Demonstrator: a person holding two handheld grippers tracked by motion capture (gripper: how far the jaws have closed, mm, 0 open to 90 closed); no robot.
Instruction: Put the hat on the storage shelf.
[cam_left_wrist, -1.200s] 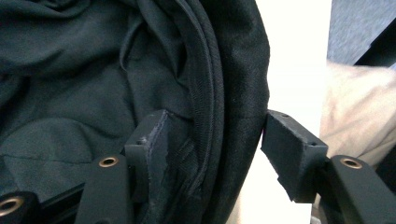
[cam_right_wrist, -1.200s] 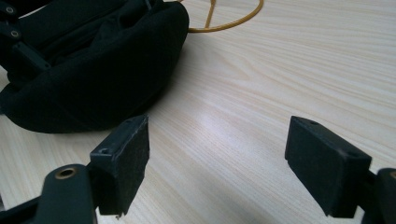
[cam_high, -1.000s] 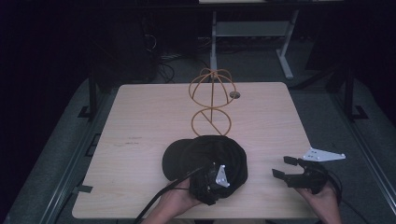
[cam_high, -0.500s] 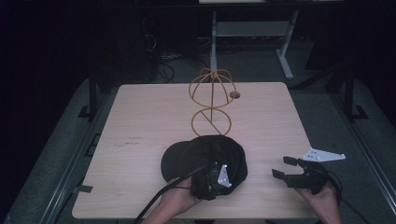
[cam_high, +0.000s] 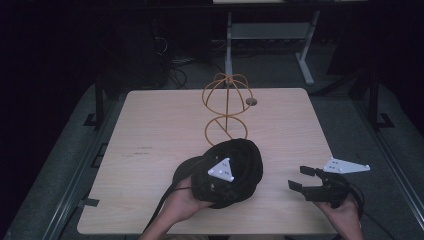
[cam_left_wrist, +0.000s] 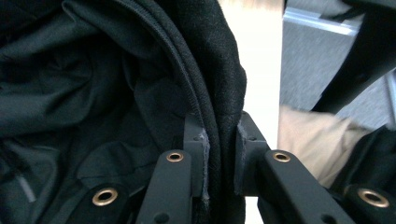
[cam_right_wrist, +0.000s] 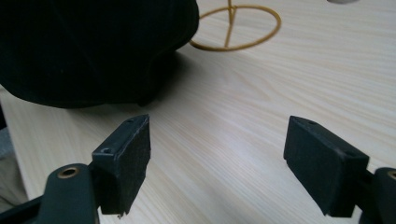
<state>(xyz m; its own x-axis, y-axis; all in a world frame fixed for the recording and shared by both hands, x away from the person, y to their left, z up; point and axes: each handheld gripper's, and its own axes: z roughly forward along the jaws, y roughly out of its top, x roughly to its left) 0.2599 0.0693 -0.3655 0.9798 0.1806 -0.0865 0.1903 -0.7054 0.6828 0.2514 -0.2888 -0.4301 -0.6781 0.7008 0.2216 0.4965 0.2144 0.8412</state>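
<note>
The left gripper (cam_left_wrist: 219, 158) pinches the rim of a black cap (cam_high: 240, 160) near the table's (cam_high: 150, 125) front edge. The right gripper (cam_high: 303, 178) rests by the front right corner, jaws spread wide. A wire stand (cam_high: 226, 107) sits behind the cap.

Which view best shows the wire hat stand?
High view: the wire hat stand stands whole and upright on the table, dome over ring base, behind the black cap. Right gripper view catches part of its base ring.
</note>
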